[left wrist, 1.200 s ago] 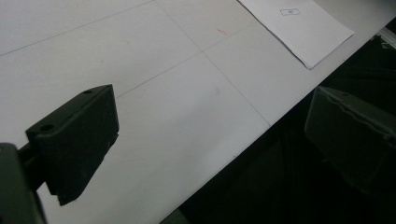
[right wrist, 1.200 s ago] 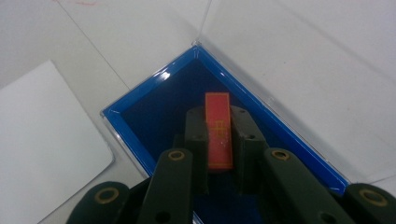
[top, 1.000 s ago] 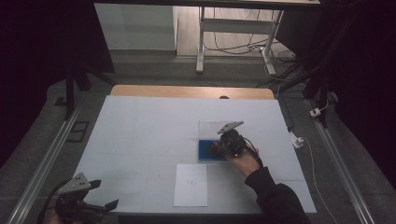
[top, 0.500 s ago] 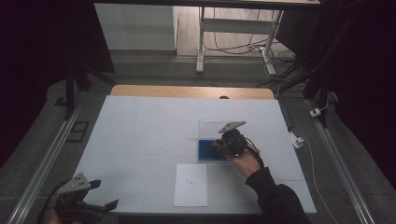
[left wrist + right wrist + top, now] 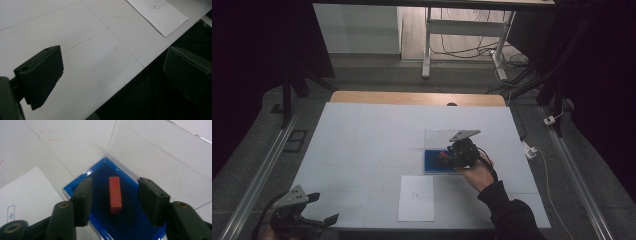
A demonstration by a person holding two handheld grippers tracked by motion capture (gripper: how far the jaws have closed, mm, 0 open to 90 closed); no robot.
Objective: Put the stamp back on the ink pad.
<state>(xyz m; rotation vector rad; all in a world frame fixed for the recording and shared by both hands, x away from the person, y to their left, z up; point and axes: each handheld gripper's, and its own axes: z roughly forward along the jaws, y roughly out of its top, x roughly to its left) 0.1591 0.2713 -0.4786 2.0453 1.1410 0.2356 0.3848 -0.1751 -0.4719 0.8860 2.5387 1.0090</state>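
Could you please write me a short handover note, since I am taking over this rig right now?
Right gripper: open, poised over the open blue-lined clear plastic box, jaws either side of the red rectangular block, not touching it.
Left gripper: open, holding nothing, at the near left edge of the white table.
The block lies flat inside the box; a white paper sheet with a small printed mark lies nearer the person.
Done: box lid is open. Left: probably gripping and lifting the block out.

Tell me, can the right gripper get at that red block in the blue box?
Probably yes: the right gripper hangs open over the red block, the clear lid stands raised, and nothing lies between.
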